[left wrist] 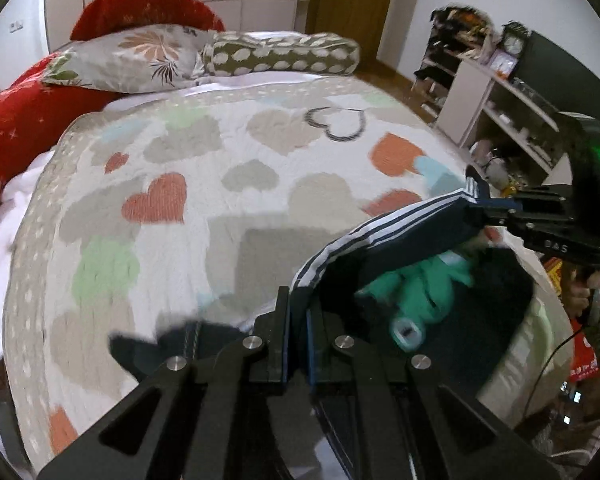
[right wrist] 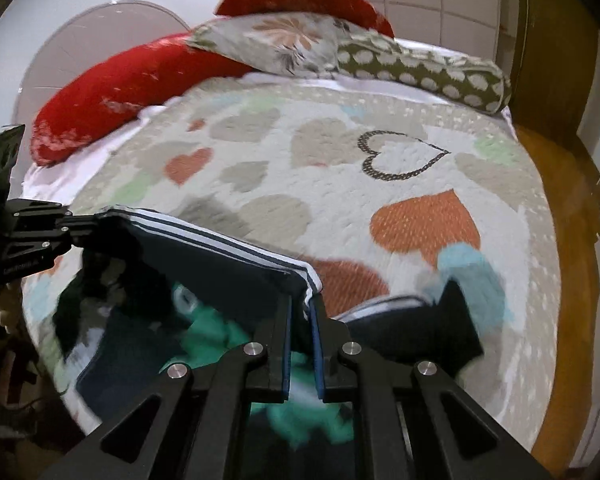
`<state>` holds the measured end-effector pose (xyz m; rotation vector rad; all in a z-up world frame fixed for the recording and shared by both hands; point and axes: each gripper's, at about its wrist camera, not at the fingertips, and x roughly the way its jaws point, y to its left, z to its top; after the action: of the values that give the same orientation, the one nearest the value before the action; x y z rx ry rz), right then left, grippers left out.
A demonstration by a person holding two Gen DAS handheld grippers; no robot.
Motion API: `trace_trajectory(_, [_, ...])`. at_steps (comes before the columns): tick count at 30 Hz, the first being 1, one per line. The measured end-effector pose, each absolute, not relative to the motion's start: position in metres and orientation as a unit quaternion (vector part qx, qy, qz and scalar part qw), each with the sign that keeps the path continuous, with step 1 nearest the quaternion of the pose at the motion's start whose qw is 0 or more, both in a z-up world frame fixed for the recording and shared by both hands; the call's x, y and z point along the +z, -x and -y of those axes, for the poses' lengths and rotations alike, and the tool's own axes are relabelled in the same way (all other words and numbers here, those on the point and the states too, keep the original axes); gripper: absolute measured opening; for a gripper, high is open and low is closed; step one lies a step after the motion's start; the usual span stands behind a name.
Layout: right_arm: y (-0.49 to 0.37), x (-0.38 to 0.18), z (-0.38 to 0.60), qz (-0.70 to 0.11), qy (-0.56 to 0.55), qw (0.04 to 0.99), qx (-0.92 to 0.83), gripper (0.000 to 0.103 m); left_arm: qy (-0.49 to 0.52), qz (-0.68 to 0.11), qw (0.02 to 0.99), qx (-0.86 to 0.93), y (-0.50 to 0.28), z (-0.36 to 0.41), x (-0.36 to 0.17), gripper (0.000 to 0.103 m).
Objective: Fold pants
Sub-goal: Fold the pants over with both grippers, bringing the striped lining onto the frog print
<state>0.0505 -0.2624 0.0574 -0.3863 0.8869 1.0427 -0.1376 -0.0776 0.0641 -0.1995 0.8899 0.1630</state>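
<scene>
A: What is shown in the left wrist view?

B: The left gripper (left wrist: 298,312) is seen at the bottom centre, its fingers pressed together on the striped edge of the navy pants (left wrist: 416,228). The white-striped band is stretched from those fingers up to the right gripper (left wrist: 474,210) at the right edge, where it is likewise pinched. Pale letters are stamped on that gripper's body, but they are too blurred to be made out. A green light is lit above it, and a hand (left wrist: 598,280) is seen on its handle. Below the band a green garment (left wrist: 424,288) is glimpsed. A shelf unit (left wrist: 496,92) is shown at the upper right.

A: And in the right wrist view?

B: The right gripper (right wrist: 300,312) is found at the bottom centre, closed on the pants (right wrist: 220,252) at the striped corner. The band is drawn to the left gripper (right wrist: 100,220) at the left edge, clamped there too. Small lettering on its side cannot be read. The heart-patterned quilt (right wrist: 380,208) is spread beyond, with the red pillows (right wrist: 140,80) at the upper left.

A: What is given by one view only?

B: The shelf unit and hand are shown only in the left view; a wooden floor (right wrist: 560,200) at the right only in the right view.
</scene>
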Motion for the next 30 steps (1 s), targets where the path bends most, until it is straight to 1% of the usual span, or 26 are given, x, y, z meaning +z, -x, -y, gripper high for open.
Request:
trace_trajectory(4, [-0.004, 0.053, 0.300, -0.400, 0.167, 0.759, 0.486, 0.010, 0.115, -0.417, 0.898, 0.080, 0.192, 0.113, 0.050, 0.006])
trace_trajectory(8, [0.033, 0.027, 0.339, -0.423, 0.129, 0.751, 0.491, 0.011, 0.146, -0.443, 0.881, 0.079, 0.227, 0.132, 0.015, 0.007])
trace_trajectory(9, [0.040, 0.017, 0.350, -0.433, 0.121, 0.750, 0.485, 0.012, 0.150, -0.449, 0.877, 0.082, 0.232, 0.133, 0.010, 0.007])
trace_trajectory(10, [0.044, 0.009, 0.356, -0.441, 0.116, 0.752, 0.476, 0.017, 0.157, -0.455, 0.872, 0.084, 0.238, 0.134, 0.005, 0.008])
trace_trajectory(11, [0.046, 0.002, 0.366, -0.451, 0.107, 0.757, 0.461, 0.018, 0.163, -0.458, 0.870, 0.083, 0.244, 0.134, 0.003, 0.009])
trace_trajectory(14, [0.043, -0.001, 0.400, -0.458, 0.050, 0.771, 0.440, 0.023, 0.180, -0.444, 0.875, 0.074, 0.257, 0.129, 0.015, 0.010])
trace_trajectory(15, [0.041, 0.004, 0.414, -0.452, 0.029, 0.780, 0.432, 0.025, 0.183, -0.437, 0.878, 0.068, 0.260, 0.126, 0.023, 0.013])
trace_trajectory(16, [0.039, 0.008, 0.426, -0.445, 0.012, 0.789, 0.423, 0.030, 0.183, -0.433, 0.880, 0.066, 0.262, 0.125, 0.029, 0.014])
trace_trajectory(17, [0.036, 0.012, 0.436, -0.440, -0.002, 0.797, 0.413, 0.039, 0.184, -0.428, 0.882, 0.067, 0.260, 0.123, 0.034, 0.020])
trace_trajectory(18, [0.031, 0.015, 0.445, -0.435, -0.015, 0.805, 0.403, 0.044, 0.187, -0.421, 0.885, 0.068, 0.260, 0.122, 0.039, 0.028])
trace_trajectory(19, [0.026, 0.017, 0.452, -0.432, -0.028, 0.810, 0.395, 0.050, 0.194, -0.410, 0.888, 0.069, 0.259, 0.119, 0.045, 0.032])
trace_trajectory(20, [0.021, 0.019, 0.457, -0.431, -0.039, 0.813, 0.389, 0.052, 0.198, -0.406, 0.890, 0.070, 0.259, 0.116, 0.048, 0.036])
trace_trajectory(23, [0.005, 0.020, 0.457, -0.432, -0.059, 0.820, 0.370, 0.052, 0.218, -0.389, 0.892, 0.070, 0.252, 0.107, 0.057, 0.036])
trace_trajectory(25, [-0.002, 0.019, 0.448, -0.434, -0.064, 0.822, 0.365, 0.052, 0.239, -0.373, 0.894, 0.073, 0.251, 0.101, 0.061, 0.042])
trace_trajectory(26, [-0.006, 0.018, 0.443, -0.434, -0.063, 0.822, 0.363, 0.052, 0.244, -0.371, 0.893, 0.078, 0.248, 0.098, 0.062, 0.050])
trace_trajectory(27, [-0.011, 0.013, 0.434, -0.439, -0.056, 0.823, 0.356, 0.052, 0.244, -0.371, 0.892, 0.086, 0.246, 0.096, 0.061, 0.056])
trace_trajectory(29, [-0.020, 0.003, 0.418, -0.451, -0.037, 0.825, 0.340, 0.052, 0.226, -0.373, 0.892, 0.120, 0.236, 0.092, 0.052, 0.056])
trace_trajectory(30, [-0.023, -0.003, 0.411, -0.459, -0.024, 0.822, 0.337, 0.048, 0.211, -0.380, 0.889, 0.142, 0.229, 0.089, 0.045, 0.056])
